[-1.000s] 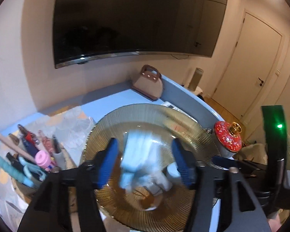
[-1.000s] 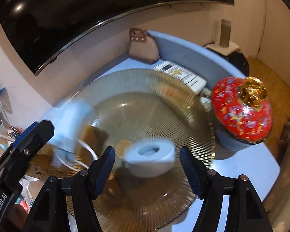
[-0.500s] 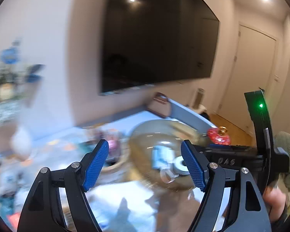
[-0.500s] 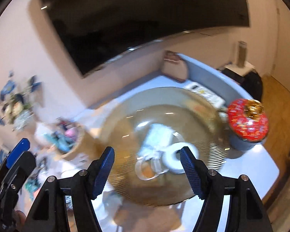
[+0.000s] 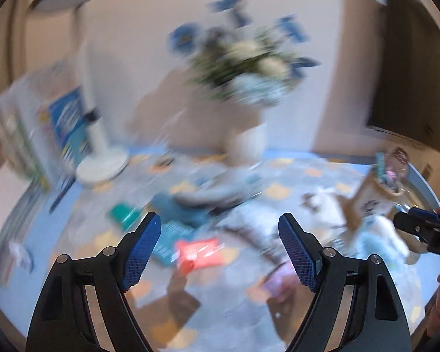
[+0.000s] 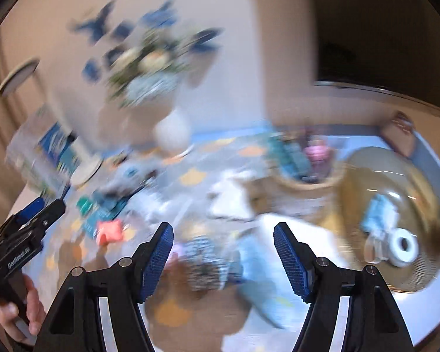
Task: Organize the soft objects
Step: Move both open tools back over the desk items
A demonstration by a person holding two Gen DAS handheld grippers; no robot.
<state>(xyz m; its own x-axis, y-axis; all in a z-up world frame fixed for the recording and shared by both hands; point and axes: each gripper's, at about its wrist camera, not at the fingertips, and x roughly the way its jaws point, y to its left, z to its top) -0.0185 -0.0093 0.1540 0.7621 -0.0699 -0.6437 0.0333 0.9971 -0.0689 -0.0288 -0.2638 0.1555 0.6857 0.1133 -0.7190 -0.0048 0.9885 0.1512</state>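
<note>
Across the counter (image 6: 425, 316) both views have swung from the amber plate (image 6: 419, 275) to the clutter; the plate holds a blue cloth (image 6: 378, 214) and tape roll (image 6: 403, 248); my left gripper (image 5: 220, 249), jaws just widened, and right gripper (image 6: 223, 256) stand spread, empty, so I judge the red pouch (image 5: 201, 253) next.

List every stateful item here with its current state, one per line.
Left gripper: jaws open, nothing between them; they have just been opening.
Right gripper: jaws open, empty.
Ribbed amber glass plate: holds a white tape roll and a pale blue packet.
Red pouch: flat on the table.
</note>
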